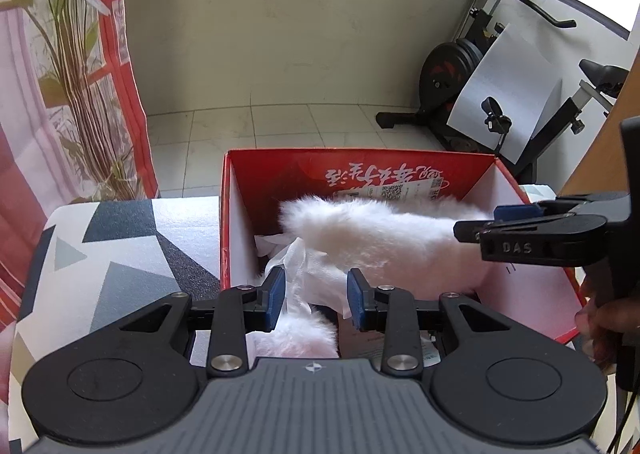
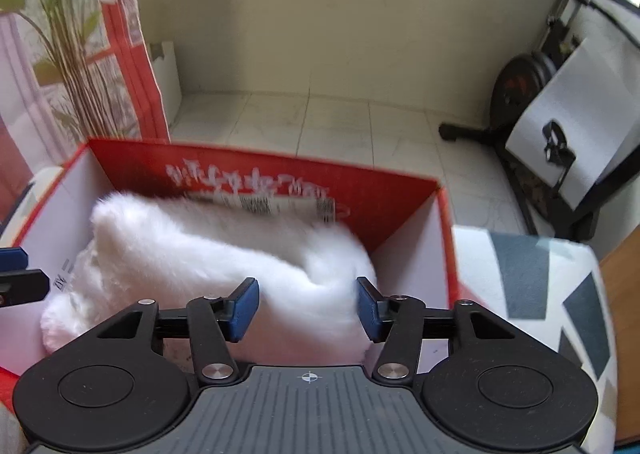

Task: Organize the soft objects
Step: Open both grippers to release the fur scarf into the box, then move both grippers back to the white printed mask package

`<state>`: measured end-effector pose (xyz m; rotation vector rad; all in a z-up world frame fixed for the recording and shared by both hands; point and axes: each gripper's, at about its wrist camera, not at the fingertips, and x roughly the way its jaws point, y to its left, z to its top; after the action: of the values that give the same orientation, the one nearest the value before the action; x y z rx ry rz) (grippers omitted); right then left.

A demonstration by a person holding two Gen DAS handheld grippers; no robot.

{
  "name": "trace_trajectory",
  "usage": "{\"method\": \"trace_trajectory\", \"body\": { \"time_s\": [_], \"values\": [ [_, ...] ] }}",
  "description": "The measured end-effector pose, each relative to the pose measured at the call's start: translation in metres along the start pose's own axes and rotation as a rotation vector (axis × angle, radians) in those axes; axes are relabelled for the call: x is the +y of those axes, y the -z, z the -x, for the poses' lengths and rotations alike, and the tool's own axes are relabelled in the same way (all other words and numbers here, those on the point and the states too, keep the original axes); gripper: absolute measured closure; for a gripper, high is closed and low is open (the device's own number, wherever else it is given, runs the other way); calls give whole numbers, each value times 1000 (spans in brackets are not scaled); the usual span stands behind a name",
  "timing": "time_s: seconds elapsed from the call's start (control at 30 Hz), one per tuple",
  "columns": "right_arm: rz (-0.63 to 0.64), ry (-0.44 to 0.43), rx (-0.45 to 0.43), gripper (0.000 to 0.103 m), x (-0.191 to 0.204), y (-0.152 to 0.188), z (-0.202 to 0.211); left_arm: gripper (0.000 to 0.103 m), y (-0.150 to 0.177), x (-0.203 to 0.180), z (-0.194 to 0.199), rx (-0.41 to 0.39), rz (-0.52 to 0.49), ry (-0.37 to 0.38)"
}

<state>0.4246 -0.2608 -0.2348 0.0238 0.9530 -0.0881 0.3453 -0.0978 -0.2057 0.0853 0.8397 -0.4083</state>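
Note:
A white fluffy soft item [image 1: 380,238] lies inside a red cardboard box [image 1: 240,189] with white inner walls. My left gripper [image 1: 316,300] is at the near end of the box. Its blue pads press on a white cloth part of the fluffy item, and more fluff shows just below them. My right gripper [image 2: 306,310] hangs over the right end of the fluffy item [image 2: 224,250]. Its jaws stand apart with fluff between them, not squeezed. From the left wrist view the right gripper [image 1: 486,219] comes in from the right, held by a hand [image 1: 604,318].
The box [image 2: 446,238] stands on a cushion with a grey, black and white geometric pattern [image 1: 120,246]. A plant [image 1: 80,65] and a red-and-pink curtain stand at the left. An exercise bike [image 1: 472,85] and a white sheet are at the back right on the tiled floor.

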Motion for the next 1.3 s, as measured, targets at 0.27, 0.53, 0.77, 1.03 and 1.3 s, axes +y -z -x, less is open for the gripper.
{"method": "trace_trajectory", "body": {
  "time_s": [0.27,0.53,0.77,1.03,1.3],
  "values": [
    [-25,-74,-118,38,-4,16,58,67,14,-4,35,-65,-41,-40],
    [25,-83,-287,0,4,57,123,27,52,2,77,-131,-45,-79],
    [118,-51,-382,0,25,102,164,1,89,9,109,-189,-34,-121],
    [41,-48,-319,0,33,151,160,1,135,33,120,-187,56,-122],
    [9,-79,-220,1,33,199,138,2,172,48,108,-120,126,-127]
  ]
}}
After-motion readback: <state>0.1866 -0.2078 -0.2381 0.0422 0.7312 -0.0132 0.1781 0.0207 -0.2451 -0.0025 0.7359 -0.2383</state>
